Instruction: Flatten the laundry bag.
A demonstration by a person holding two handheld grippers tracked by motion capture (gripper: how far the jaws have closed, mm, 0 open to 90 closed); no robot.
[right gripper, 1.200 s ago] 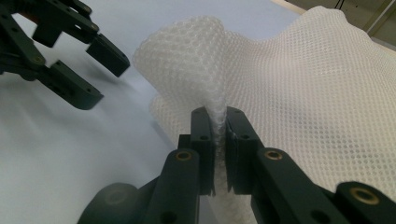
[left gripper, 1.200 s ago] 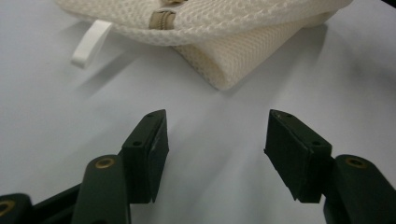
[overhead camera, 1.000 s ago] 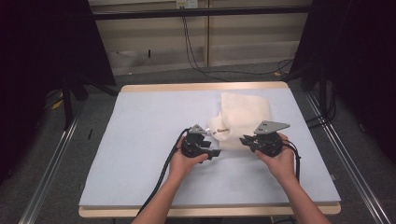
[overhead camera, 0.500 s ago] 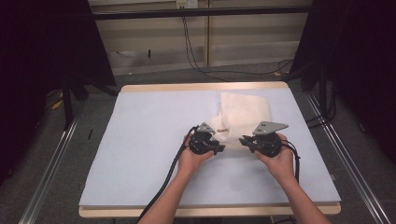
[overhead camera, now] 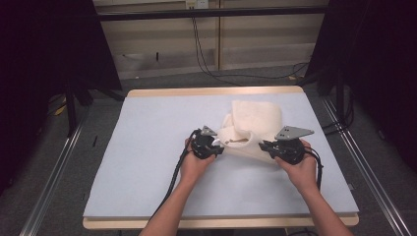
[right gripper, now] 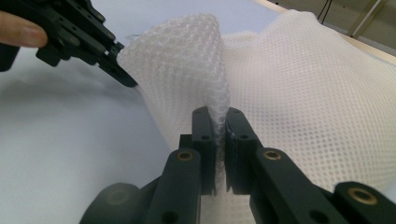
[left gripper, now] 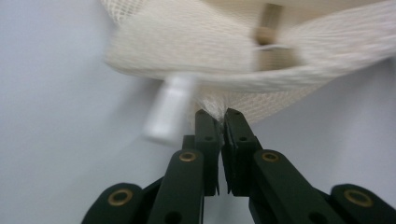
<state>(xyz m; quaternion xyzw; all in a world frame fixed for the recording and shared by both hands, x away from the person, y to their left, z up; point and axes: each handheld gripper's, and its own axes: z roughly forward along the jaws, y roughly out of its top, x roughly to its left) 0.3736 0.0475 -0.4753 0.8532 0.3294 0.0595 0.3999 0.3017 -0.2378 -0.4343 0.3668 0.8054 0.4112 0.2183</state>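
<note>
A cream mesh bag [overhead camera: 255,130] lay on the pale blue surface [overhead camera: 147,147], a little right of its middle, with its far part flat and its near edge lifted between the two tools. The person's left hand [overhead camera: 193,167] held the left tool [overhead camera: 219,143] at the bag's near left corner. Its jaws had just been closing, and in the left gripper view they stood pressed together on a pinch of the netting [left gripper: 219,109], so the left tool [left gripper: 218,115] gripped the bag [left gripper: 243,56] there. A small white tube-shaped piece [left gripper: 170,114], blurred, hung from the bag's edge just left of that pinch, and something tan [left gripper: 266,35] showed through the mesh farther in; I could not tell what it was.

The right hand [overhead camera: 300,169] held the right tool [overhead camera: 263,146] at the bag's near right edge. In the right gripper view a raised fold of the mesh [right gripper: 205,70] ran down between the jaws, which were clamped on it, so the right tool [right gripper: 218,115] was gripping the bag [right gripper: 317,102] as well. Beyond that fold, at the bag's other corner, the left tool [right gripper: 119,63] bit into the netting, with a fingertip [right gripper: 21,30] on its body.

Between the two grips the bag's near edge stood up off the surface, while the rest of it spread away behind them toward the surface's far edge. A black cable [overhead camera: 172,179] trailed from the left tool back along the forearm, away from the bag.
</note>
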